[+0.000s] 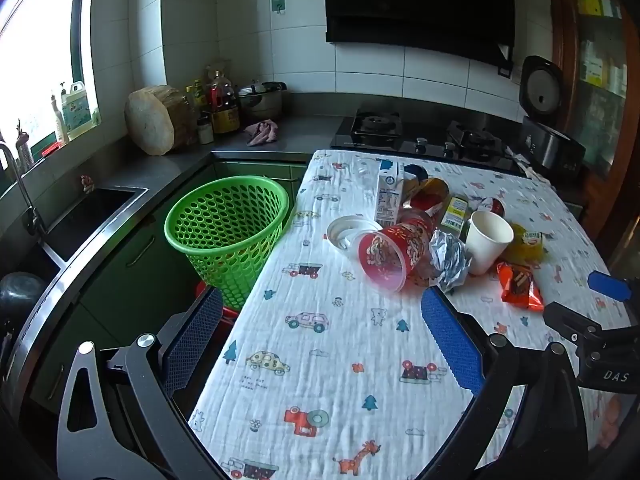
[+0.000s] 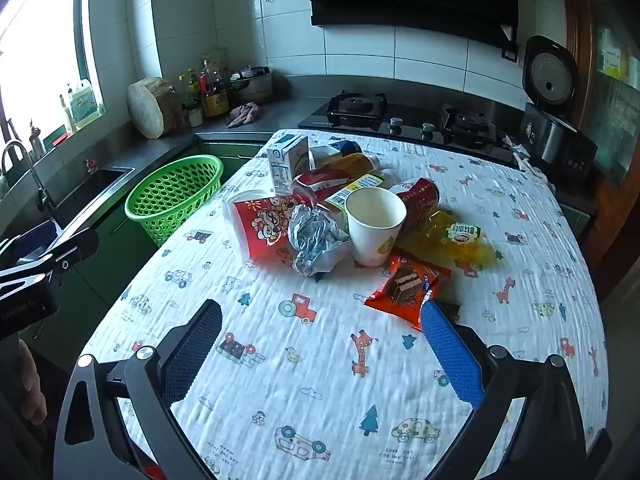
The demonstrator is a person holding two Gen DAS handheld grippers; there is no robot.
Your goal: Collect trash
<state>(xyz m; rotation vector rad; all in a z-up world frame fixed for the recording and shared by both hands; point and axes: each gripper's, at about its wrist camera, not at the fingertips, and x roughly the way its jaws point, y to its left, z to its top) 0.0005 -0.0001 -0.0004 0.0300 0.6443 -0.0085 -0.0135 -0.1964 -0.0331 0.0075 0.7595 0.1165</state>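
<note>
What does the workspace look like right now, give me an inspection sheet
Surface: table under a white cloth with cartoon prints.
Job's things: trash heaped mid-table: upright paper cup, foil wad, red cup on its side, milk carton, orange wrapper, yellow bag, white lid. Green basket stands off the table's left edge; contents not visible.
Clutter: nothing seen beyond the trash.
Grippers: left gripper and right gripper open, holding nothing, short of the heap.
Cables: nothing seen.
Surroundings: sink, stove, rice cooker, bottles.
</note>
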